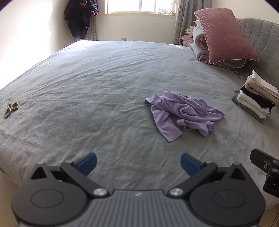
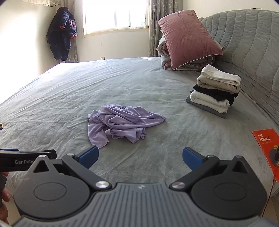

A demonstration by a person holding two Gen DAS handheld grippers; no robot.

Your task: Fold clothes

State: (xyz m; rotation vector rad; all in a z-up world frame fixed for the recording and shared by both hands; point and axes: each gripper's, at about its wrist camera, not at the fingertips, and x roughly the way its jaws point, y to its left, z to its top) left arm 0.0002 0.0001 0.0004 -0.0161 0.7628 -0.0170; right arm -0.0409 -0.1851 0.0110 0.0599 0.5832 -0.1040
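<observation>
A crumpled lilac garment [image 2: 122,124] lies unfolded near the middle of a wide bed [image 2: 52,97] covered in a grey sheet, one sleeve trailing toward the near edge. Both claws hover over the bed's near side, well short of the cloth: the left claw [image 1: 138,164] is released, its blue pads spread wide with nothing between them, and the right claw [image 2: 140,158] is likewise released and empty. From the left wrist view the garment [image 1: 183,111] sits ahead and to the right; from the right wrist view it lies almost straight ahead, slightly left. Toward the headboard [image 2: 247,52], a stack of folded clothes [image 2: 216,90] in white, beige, black and grey rests on the bed, apart from the lilac piece. Behind it a dusty-pink pillow [image 2: 188,38] leans on a rolled quilt [image 2: 165,59]. An orange booklet [image 2: 268,148] lies at the bed's right edge, and two small rings of tape [image 1: 11,108] sit far to the left. A dark jacket [image 2: 61,33] hangs beside the bright window [image 2: 115,15]
</observation>
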